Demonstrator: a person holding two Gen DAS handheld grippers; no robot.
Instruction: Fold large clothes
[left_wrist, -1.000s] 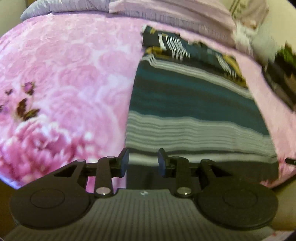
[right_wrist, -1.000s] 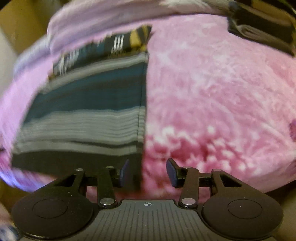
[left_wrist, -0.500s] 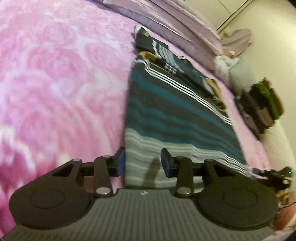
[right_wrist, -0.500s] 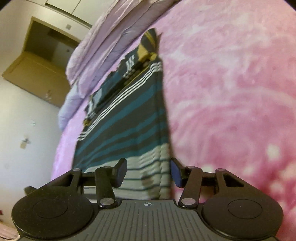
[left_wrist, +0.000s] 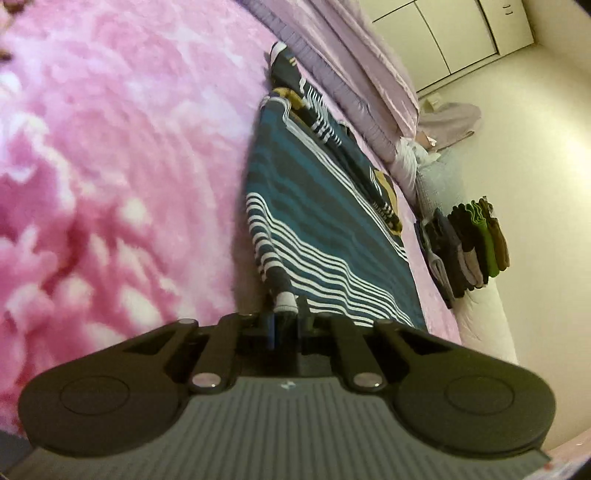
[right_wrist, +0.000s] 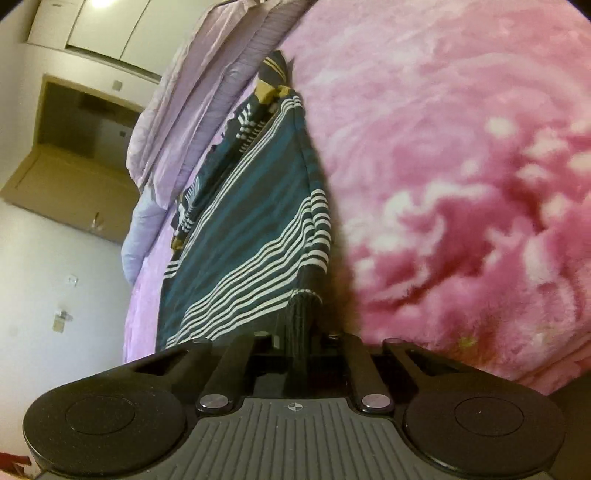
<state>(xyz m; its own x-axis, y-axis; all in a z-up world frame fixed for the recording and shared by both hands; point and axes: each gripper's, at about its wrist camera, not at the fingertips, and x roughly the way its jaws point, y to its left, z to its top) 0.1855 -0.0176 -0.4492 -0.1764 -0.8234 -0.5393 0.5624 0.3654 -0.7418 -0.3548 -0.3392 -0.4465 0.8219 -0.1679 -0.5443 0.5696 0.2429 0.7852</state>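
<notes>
Both tools are clamped on the near hem of the striped garment: left tool pinching its left corner, right tool its right corner. It lies lengthwise on the pink bed, running toward 12 o'clock. I'd lift both corners level, carry them evenly forward, and lay the hem onto the far edge.

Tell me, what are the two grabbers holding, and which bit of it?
Both hold the striped cloth. The left gripper pinches its near left corner; the right gripper pinches its near right corner.
</notes>
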